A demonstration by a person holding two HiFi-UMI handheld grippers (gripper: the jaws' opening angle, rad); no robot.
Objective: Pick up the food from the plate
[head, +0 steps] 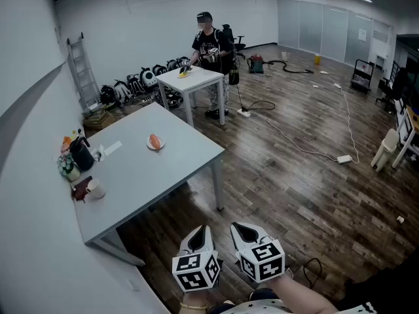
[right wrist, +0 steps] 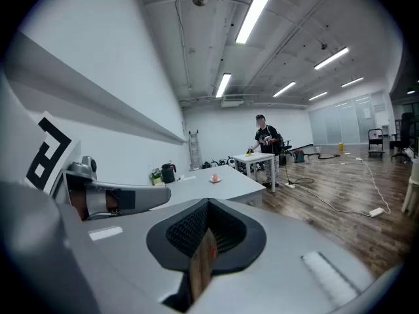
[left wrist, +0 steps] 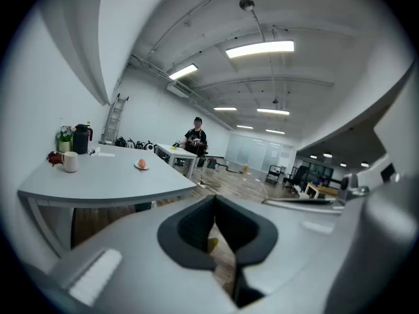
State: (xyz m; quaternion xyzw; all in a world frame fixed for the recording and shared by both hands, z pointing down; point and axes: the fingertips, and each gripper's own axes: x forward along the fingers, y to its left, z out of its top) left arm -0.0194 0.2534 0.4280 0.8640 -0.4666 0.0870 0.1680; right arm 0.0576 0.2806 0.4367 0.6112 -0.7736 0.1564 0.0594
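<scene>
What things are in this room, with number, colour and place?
grey table: 1, grey, along the left wall
plate: 1, white, on the grey table
food: 1, orange-pink, on the plate
jug: 1, black, table's wall side
cup: 1, white, near the jug
small table: 1, white, farther back
person: 1, black clothes, at the small table
ladder: 1, grey, leaning on the wall
left gripper: 1, grey, shut, empty, short of the grey table
right gripper: 1, grey, shut, empty, beside the left
</scene>
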